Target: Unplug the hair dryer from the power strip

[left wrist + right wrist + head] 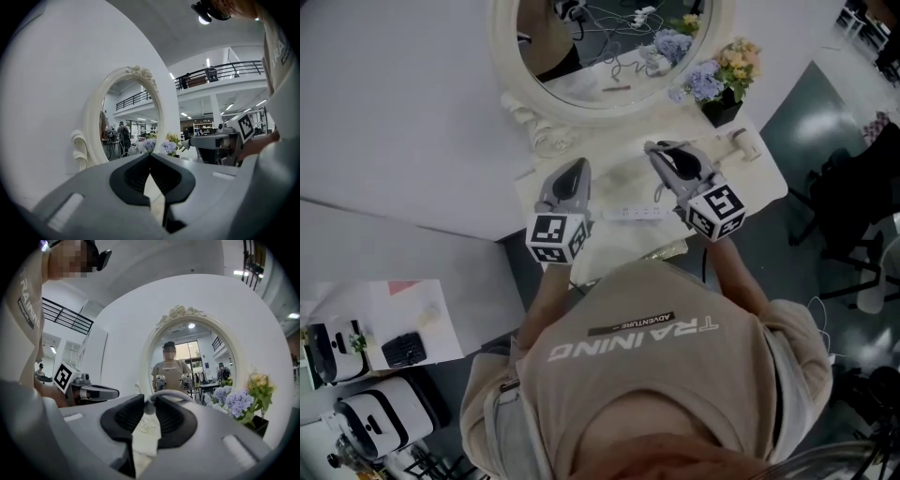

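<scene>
White desk (766, 187) under an oval mirror (609, 56), flowers (717, 75) at the back right. The power strip (633, 214) lies flat on the desk between your two grippers.

Right gripper (151, 405): jaws clenched on a grey cord (168, 392), pinched right at the tips, with the cord arcing up and over to the right. I can't tell whether the pale patch lower in the gap is plug body or desk.

Left gripper (150, 157): jaws pressed together and holding nothing, with bare desk showing below the tips. It hovers beside the strip, not on it.

I can't confirm the hair dryer. The cream object (745, 141) near the flowers may be it.

Step, my read: the pull itself. You have the cord, but whether the plug has left the socket isn't visible.

Next move, if it's seated: pin the strip down with the left gripper. Pull with the right along the plug's axis, and grip the plug body rather than the cord if you can re-grasp. Go steady, not a yank, or the strip will lift.
</scene>
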A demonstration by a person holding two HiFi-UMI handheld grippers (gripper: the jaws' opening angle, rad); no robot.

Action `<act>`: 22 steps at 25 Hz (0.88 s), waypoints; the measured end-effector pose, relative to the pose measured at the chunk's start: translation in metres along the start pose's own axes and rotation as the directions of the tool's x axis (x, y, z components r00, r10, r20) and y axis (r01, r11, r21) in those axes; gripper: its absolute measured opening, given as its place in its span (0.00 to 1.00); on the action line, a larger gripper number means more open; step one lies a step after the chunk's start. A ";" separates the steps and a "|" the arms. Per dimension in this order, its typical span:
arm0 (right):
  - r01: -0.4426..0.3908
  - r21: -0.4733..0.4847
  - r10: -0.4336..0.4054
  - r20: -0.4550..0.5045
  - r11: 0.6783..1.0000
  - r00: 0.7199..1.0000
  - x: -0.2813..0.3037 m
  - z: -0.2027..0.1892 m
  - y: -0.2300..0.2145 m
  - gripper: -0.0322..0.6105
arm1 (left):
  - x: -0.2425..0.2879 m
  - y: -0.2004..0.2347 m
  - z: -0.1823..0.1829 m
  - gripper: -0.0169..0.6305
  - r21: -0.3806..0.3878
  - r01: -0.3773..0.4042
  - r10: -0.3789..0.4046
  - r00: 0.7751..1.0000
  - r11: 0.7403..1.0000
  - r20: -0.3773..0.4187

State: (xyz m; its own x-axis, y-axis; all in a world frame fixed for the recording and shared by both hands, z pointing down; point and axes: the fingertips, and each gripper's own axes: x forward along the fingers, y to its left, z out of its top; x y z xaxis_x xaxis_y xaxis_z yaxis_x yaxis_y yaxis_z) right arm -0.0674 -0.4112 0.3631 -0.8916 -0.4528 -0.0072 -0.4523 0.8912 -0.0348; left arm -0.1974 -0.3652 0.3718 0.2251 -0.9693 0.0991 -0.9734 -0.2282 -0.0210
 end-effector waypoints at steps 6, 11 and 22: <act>-0.007 -0.030 0.007 -0.017 1.000 1.000 -0.002 -0.003 0.003 0.18 | -0.001 -0.006 -0.001 0.03 -0.001 0.011 -0.011 1.000 1.000 -0.017; -0.014 -0.027 0.014 -0.022 1.000 1.000 -0.005 -0.005 0.004 0.18 | -0.004 -0.008 -0.005 0.03 -0.014 0.006 -0.006 1.000 1.000 -0.025; -0.011 -0.022 0.010 -0.046 1.000 0.999 -0.005 -0.014 0.000 0.18 | -0.007 -0.005 -0.019 0.03 -0.066 0.001 -0.004 0.999 0.998 -0.048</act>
State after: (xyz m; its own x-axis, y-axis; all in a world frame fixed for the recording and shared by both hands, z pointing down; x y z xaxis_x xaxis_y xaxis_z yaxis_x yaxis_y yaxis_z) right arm -0.0635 -0.4091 0.3771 -0.8963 -0.4418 0.0381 -0.4425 0.8967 -0.0128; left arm -0.1946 -0.3552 0.3898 0.2271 -0.9627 0.1470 -0.9738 -0.2229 0.0444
